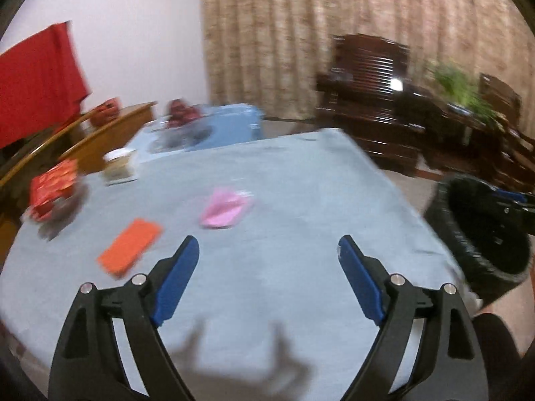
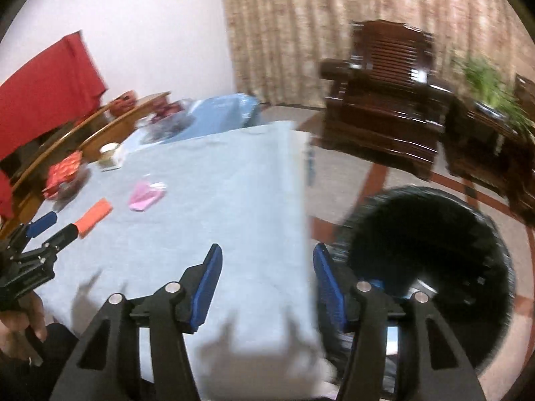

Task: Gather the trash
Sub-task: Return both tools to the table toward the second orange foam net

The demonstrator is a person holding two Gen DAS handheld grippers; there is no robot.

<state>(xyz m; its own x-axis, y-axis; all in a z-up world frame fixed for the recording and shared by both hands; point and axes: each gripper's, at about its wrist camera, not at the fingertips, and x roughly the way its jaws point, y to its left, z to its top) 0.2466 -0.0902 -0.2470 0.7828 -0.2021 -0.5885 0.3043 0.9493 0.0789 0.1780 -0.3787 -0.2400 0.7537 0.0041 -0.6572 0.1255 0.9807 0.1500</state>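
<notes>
Blue-padded jaws stand parted and empty on both the left gripper (image 1: 267, 250) and the right gripper (image 2: 265, 255), over the grey tablecloth (image 1: 284, 200). Beyond lie an orange packet (image 1: 128, 250) and pink wrapper (image 1: 225, 209), seemingly uncollected; the black-lined bin (image 2: 434, 267) waits beside the table.

Motion blur is smearing both views. The red packet (image 1: 53, 187) at the table's (image 1: 267, 200) far left is showing no readable print. The bin's (image 2: 431, 267) interior is staying black. The right tool (image 1: 511, 200) is being cut off by the left view's edge.
</notes>
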